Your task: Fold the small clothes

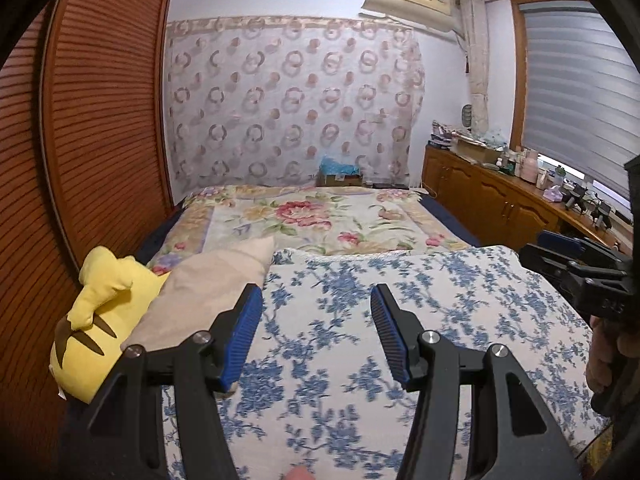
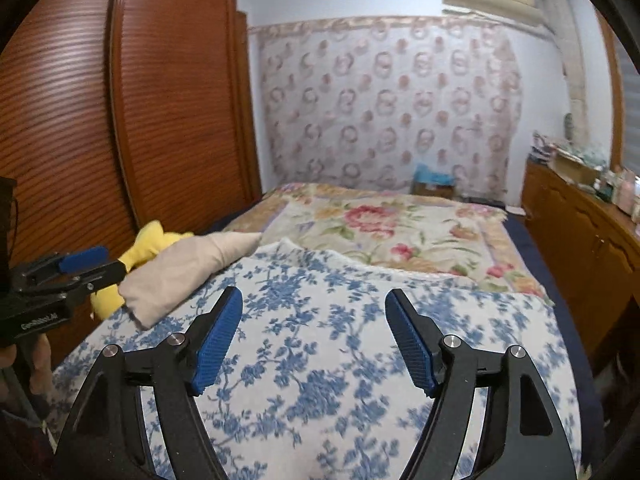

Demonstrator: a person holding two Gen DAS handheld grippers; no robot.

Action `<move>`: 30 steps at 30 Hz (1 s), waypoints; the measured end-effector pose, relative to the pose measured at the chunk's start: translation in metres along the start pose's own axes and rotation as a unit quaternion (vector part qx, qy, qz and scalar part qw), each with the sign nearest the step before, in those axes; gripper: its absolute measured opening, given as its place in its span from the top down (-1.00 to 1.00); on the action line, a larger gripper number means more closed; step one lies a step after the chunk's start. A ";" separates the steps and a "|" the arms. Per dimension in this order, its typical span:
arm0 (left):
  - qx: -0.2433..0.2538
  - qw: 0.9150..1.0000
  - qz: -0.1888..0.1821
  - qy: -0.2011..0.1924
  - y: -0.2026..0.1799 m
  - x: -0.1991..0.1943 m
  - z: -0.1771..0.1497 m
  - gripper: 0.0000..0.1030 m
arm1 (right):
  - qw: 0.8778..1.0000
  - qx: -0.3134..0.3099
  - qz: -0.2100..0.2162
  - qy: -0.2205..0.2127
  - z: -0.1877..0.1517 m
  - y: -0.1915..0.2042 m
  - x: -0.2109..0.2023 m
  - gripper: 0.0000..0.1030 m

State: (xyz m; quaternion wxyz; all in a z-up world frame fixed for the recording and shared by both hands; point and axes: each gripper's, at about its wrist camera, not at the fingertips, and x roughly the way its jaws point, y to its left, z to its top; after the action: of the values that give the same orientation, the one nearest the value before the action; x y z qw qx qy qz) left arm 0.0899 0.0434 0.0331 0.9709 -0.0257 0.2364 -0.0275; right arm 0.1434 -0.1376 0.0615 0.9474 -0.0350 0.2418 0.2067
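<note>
My left gripper [image 1: 316, 294] hovers open above a white spread with blue flowers [image 1: 360, 360], with nothing between its blue pads. My right gripper [image 2: 314, 296] is also open and empty over the same spread [image 2: 320, 380]. Each gripper shows in the other's view: the right gripper [image 1: 560, 248] at the right edge, the left gripper [image 2: 80, 264] at the left edge, held by a hand. A beige pillow [image 1: 208, 284] lies at the spread's left side. No loose garment shows in either view.
A yellow plush toy [image 1: 100, 312] lies against the beige pillow beside a louvred wooden wardrobe [image 1: 100, 120]. Beyond the spread, a floral quilt [image 1: 320, 220] covers the bed. A cluttered wooden cabinet [image 1: 500, 196] runs along the right wall, under a window blind.
</note>
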 end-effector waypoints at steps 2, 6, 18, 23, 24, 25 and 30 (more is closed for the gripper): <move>0.005 1.000 0.000 -0.006 -0.009 -0.007 0.002 -0.08 | 1.000 0.006 -0.009 -0.011 -0.002 -0.004 -0.015 -0.47; 0.010 1.000 0.002 -0.007 -0.018 -0.013 0.001 -0.08 | 0.999 0.014 -0.022 -0.027 -0.007 -0.009 -0.038 -0.48; 0.019 1.000 0.000 -0.012 -0.030 -0.024 0.001 -0.09 | 0.998 0.026 -0.038 -0.036 -0.015 -0.013 -0.054 -0.47; 0.020 1.000 0.001 -0.014 -0.032 -0.026 0.002 -0.09 | 0.998 0.029 -0.041 -0.038 -0.016 -0.014 -0.056 -0.48; 0.020 1.000 0.001 -0.014 -0.032 -0.026 0.002 -0.09 | 0.998 0.029 -0.041 -0.038 -0.016 -0.014 -0.056 -0.48; 0.020 1.000 0.001 -0.013 -0.032 -0.026 0.002 -0.09 | 0.998 0.029 -0.041 -0.037 -0.016 -0.014 -0.056 -0.48; 0.020 1.000 0.001 -0.014 -0.032 -0.025 0.002 -0.09 | 0.998 0.029 -0.042 -0.037 -0.016 -0.015 -0.056 -0.47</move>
State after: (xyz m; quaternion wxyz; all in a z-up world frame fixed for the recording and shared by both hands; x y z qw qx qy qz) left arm 0.0669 0.0131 0.0486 0.9745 -0.0068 0.2223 -0.0311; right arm 0.0976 -0.1751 0.0737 0.9642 -0.0102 0.2108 0.1607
